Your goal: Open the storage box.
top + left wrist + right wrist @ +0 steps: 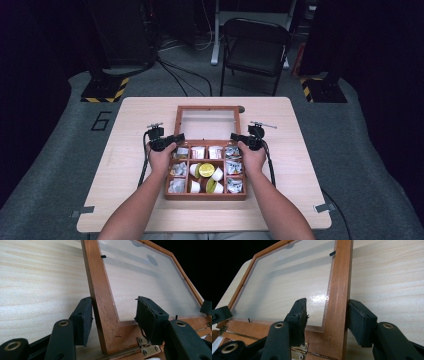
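A wooden compartment box (206, 196) sits mid-table with its glass-paned lid (178, 120) swung back behind it. The box holds small foil packets (233, 166) and white cups, some with yellow-green tops (206, 170). My left gripper (172, 140) (115, 307) is open and straddles the lid's left frame rail (100, 290) near the hinge; one pad touches the wood, the other stands off over the glass. My right gripper (237, 138) (328, 307) is open and straddles the right rail (339, 290) the same way, its outer pad against the rail.
The light wooden table (125, 165) has bare surface on both sides of the box. Brass hinges (147, 348) (298, 350) join lid and box. A black folding chair (255, 47) and cables stand on the floor beyond the far edge.
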`<state>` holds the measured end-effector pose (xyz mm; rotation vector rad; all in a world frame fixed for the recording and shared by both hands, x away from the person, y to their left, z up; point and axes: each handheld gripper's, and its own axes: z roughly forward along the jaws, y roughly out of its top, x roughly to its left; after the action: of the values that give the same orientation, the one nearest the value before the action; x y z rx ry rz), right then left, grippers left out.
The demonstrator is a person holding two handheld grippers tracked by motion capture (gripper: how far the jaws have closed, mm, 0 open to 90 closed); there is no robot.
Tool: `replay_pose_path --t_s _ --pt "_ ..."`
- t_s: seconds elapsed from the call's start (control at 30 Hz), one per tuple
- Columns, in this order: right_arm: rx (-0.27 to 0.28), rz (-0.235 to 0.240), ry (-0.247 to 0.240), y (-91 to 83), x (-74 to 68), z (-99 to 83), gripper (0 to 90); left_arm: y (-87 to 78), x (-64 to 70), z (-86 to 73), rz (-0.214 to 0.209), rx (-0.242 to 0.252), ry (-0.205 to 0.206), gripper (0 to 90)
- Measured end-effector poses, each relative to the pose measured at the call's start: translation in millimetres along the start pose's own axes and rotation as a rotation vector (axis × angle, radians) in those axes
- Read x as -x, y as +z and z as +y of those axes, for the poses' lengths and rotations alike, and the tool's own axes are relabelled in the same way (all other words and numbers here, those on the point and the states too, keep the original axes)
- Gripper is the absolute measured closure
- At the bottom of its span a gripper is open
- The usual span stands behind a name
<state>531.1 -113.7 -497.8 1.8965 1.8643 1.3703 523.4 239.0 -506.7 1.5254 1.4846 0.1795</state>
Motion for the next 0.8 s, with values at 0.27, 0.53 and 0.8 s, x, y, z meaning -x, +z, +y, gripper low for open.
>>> replay_pose_path --t_s 0.27,0.53,0.8 --pt "-0.001 -0.001 0.001 0.0 -0.1 0.2 50.3 0.4 -0.6 0.2 0.0 0.001 0.002 47.3" --pt "-0.017 0.005 0.026 0.8 1.9 0.2 49.8 1.6 -2.4 0.4 -0.012 -0.012 -0.028 47.1" --pt "-0.045 0.018 0.045 3.8 4.4 -0.9 45.5 3.3 5.3 1.1 0.064 -0.018 0.047 45.3"
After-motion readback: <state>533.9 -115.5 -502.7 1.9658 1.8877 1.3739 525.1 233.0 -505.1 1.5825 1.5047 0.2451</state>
